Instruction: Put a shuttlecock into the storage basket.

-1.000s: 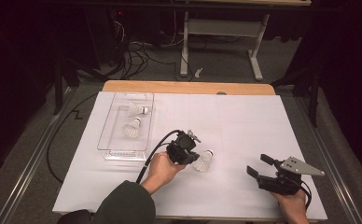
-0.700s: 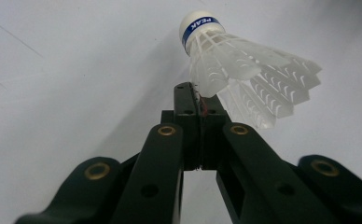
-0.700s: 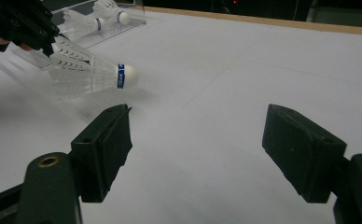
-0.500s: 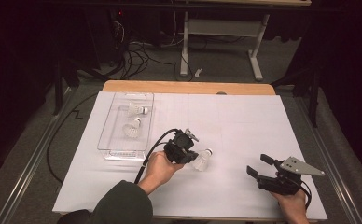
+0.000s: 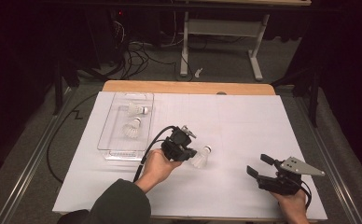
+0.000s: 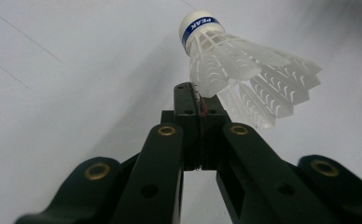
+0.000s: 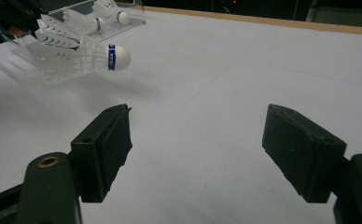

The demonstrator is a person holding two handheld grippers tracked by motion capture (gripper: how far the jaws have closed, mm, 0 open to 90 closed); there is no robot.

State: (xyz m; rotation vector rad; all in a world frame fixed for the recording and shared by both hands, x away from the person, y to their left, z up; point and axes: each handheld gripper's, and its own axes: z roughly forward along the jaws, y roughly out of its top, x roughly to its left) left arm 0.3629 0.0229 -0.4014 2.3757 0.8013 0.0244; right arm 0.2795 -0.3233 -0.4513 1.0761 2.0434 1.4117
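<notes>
**Tongs Pinch a Shuttlecock by Its Skirt**

Left tongs are squeezed tight on the feathery edge of a white shuttlecock. In the left gripper view the two black jaws meet with just a thin bit of the plastic skirt caught at their tips. The shuttlecock sticks out past them, tilted, with its round white cap at the top and a blue band with letters on it. It is hard to tell from above if it is lifted or resting on the white tabletop. The right gripper view shows a shadow under it, so it seems to be a little bit up. The far end of its skirt is cut off by the left edge of that picture.

Right tongs are wide apart with nothing between them. They sit near the front right corner of the tabletop, well away from the shuttlecock. A hand holds them, and it is partly cut off at the bottom of the high view.

A clear tray lies to the left of the left tongs. Two more shuttlecocks lie inside it. The tray walls are see-through and hard to make out.
</notes>
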